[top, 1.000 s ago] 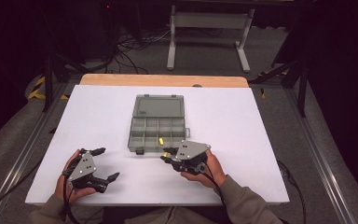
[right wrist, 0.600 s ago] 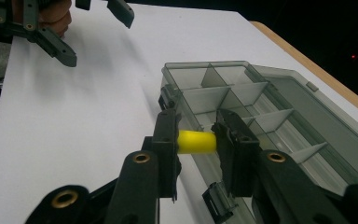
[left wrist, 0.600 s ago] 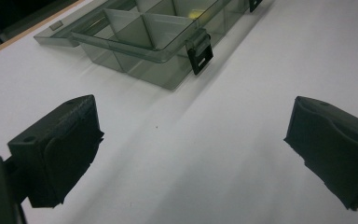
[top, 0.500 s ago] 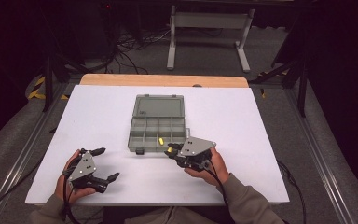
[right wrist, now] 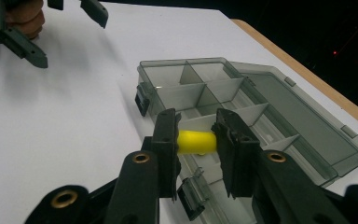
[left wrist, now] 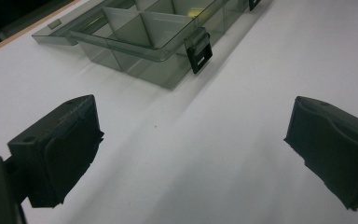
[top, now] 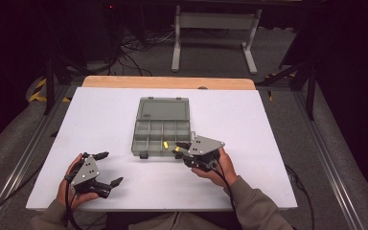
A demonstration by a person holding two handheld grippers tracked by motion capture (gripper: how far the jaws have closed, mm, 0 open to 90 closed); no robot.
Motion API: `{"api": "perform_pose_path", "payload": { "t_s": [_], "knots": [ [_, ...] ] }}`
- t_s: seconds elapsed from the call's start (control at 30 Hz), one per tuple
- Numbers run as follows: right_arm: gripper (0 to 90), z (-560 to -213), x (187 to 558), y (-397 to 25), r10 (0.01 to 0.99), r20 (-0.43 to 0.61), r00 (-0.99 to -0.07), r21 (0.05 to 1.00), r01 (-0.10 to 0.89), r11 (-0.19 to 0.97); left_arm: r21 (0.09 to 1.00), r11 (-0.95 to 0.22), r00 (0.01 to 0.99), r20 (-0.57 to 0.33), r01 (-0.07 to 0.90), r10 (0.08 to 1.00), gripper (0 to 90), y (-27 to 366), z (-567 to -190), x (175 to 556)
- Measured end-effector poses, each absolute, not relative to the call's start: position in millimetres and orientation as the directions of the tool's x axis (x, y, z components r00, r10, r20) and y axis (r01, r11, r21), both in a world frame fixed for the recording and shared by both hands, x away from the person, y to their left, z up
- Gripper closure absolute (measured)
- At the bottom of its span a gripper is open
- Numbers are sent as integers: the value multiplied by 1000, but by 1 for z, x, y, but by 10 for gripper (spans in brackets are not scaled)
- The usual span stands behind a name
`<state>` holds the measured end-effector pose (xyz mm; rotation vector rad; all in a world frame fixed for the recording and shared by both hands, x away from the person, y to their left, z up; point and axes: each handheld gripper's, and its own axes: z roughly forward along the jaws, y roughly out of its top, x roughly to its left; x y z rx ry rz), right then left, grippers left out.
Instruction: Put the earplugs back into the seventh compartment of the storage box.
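Small yellow plastic cylinder (right wrist: 195, 142) is clamped between the right gripper (right wrist: 196, 140) jaws just over the near edge of the open smoky-grey compartment box (top: 159, 128), probably mid-placement, next move is lowering into a cell and releasing; left gripper (top: 104, 168) sits open, idle.

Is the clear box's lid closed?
No, the grey organizer box lies open, its lid folded flat back on the table.
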<state>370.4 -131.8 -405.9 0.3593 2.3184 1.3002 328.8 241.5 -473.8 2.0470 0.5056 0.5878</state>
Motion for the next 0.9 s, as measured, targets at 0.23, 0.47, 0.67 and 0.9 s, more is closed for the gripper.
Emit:
{"api": "perform_pose_path", "payload": {
  "t_s": [0.23,0.47,0.67,0.9],
  "knots": [
    [704,-409,388,-132,467,-230,-854,863,43,503,861,-493,803,206,122,559,35,241,-474,329],
    [701,-414,399,-125,467,-210,-859,860,65,506,861,-494,803,206,123,559,35,240,-474,329],
    [696,-419,407,-117,466,-192,-864,856,85,511,860,-496,804,207,122,557,35,240,-474,329],
    [689,-426,413,-111,466,-183,-866,843,105,527,861,-494,805,208,119,556,35,240,-474,329]
  ]
}}
